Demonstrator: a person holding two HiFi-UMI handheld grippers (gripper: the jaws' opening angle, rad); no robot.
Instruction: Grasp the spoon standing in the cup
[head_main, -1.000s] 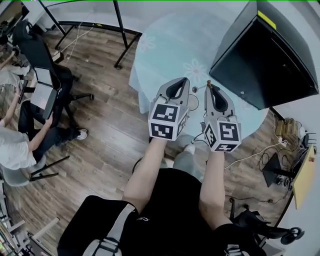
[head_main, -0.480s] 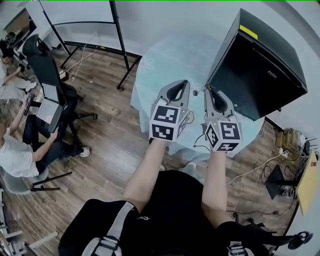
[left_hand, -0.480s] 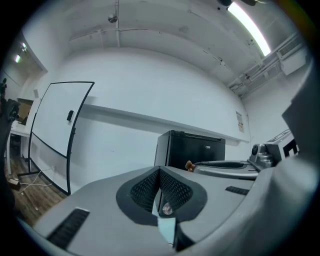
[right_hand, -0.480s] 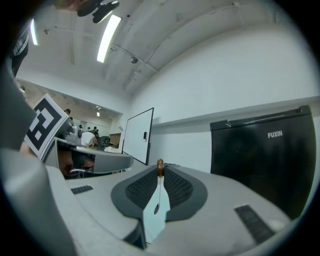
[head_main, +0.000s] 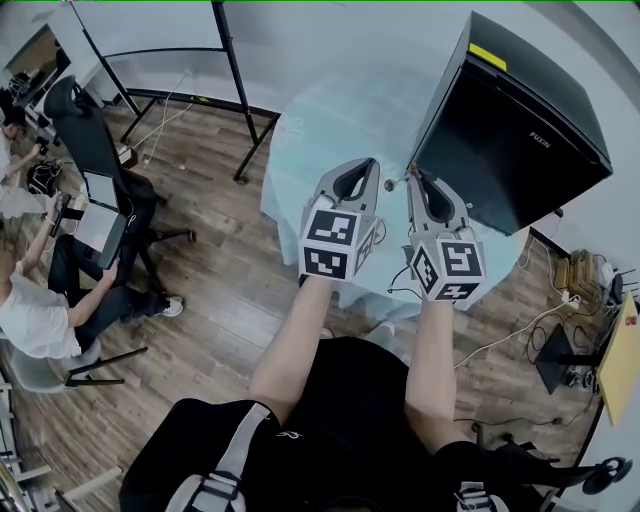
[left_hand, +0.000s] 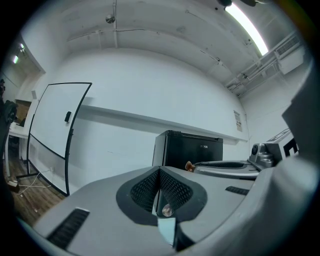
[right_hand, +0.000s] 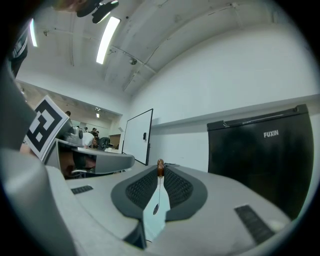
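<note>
Pale round table (head_main: 330, 120) sits under both claws, with a black cabinet (head_main: 520, 110) beside it. I see my right gripper (right_hand: 160, 173) pinched nearly closed on the spoon (right_hand: 160, 165), whose brown tip pokes above the pads. My left gripper (left_hand: 160, 172) has its jaws pressed together.

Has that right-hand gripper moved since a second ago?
Yes: the right gripper has shifted toward the black cabinet; the table that showed between them is now covered.

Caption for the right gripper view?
Right tool clamped on a brown-tipped spoon, black cabinet beyond.
</note>
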